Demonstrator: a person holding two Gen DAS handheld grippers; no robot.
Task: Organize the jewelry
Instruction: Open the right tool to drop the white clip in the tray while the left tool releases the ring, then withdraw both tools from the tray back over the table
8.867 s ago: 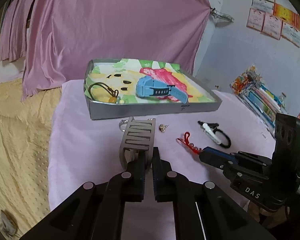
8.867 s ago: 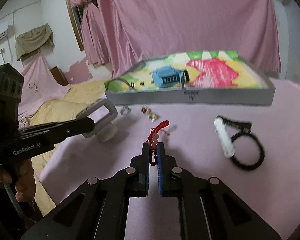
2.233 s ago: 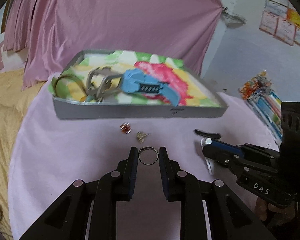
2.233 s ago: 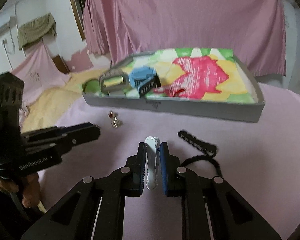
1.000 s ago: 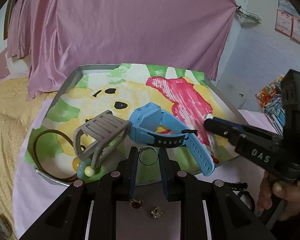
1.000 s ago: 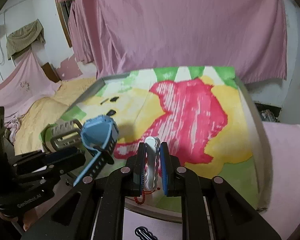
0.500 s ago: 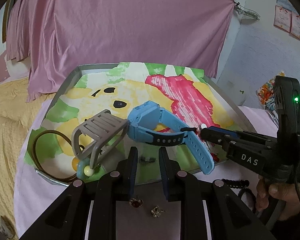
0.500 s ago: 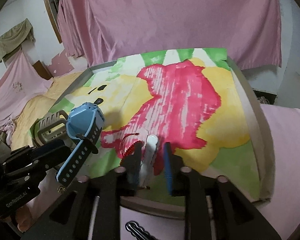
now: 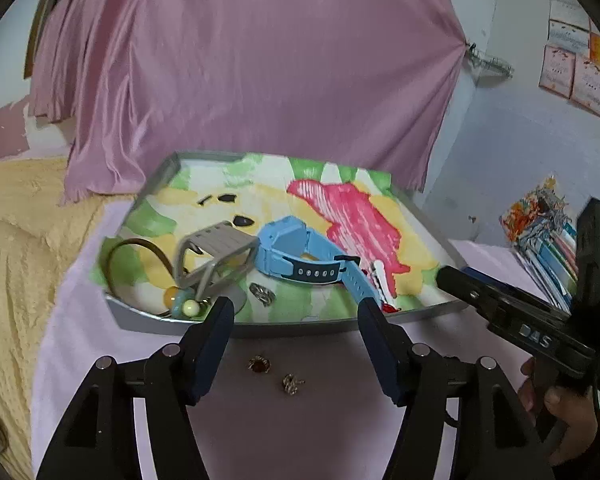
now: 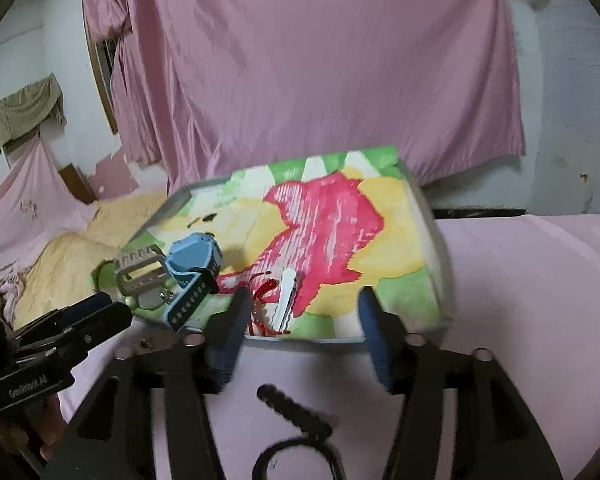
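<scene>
A grey tray [image 9: 288, 326] with a colourful drawing inside holds a grey watch band [image 9: 214, 254], a blue watch [image 9: 300, 254], a brown cord loop [image 9: 134, 250], a silver ring [image 9: 262, 294], a white hair clip [image 9: 382, 276] and a red string charm [image 10: 262, 300]. My left gripper [image 9: 296, 322] is open and empty at the tray's near wall. My right gripper [image 10: 302, 314] is open and empty, just short of the white clip [image 10: 284, 298]. Two small earrings [image 9: 260, 364] [image 9: 290, 384] lie on the pink cloth. A black beaded bracelet [image 10: 296, 428] lies below my right gripper.
The tray [image 10: 432, 216] stands on a pink-covered table [image 9: 84, 344]. A yellow blanket [image 9: 12, 248] lies to the left. A pink curtain [image 9: 260, 80] hangs behind. A stack of colourful books [image 9: 540, 220] sits at the right by the wall.
Both grippers opened wide and drew back from the tray. The ring dropped from the left one into the tray, and the white clip dropped from the right one beside the red charm.
</scene>
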